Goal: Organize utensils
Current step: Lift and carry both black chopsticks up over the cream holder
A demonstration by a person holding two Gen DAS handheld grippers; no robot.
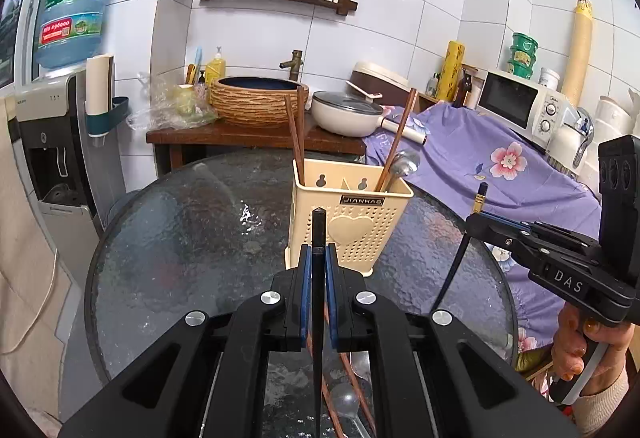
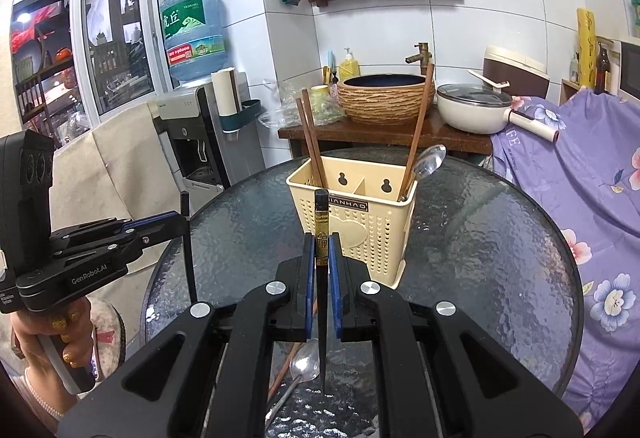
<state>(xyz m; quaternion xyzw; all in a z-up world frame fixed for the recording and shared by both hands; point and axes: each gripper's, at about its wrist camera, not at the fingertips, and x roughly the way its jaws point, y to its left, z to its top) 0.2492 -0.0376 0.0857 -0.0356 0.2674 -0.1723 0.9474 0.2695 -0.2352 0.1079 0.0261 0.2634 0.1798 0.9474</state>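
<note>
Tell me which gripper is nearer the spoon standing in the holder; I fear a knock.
Right. The right gripper is beside the holder at the end with the spoon; the left gripper faces its front, farther off.

A utensil holder [image 1: 350,222] stands on a round glass table [image 1: 168,238], with chopsticks [image 1: 296,134] in its left compartment and a spoon [image 1: 404,166] in its right. Behind the table, a counter [image 1: 256,136] bears a basin [image 1: 258,100] with a lidded pan [image 1: 346,114] to its right.
</note>
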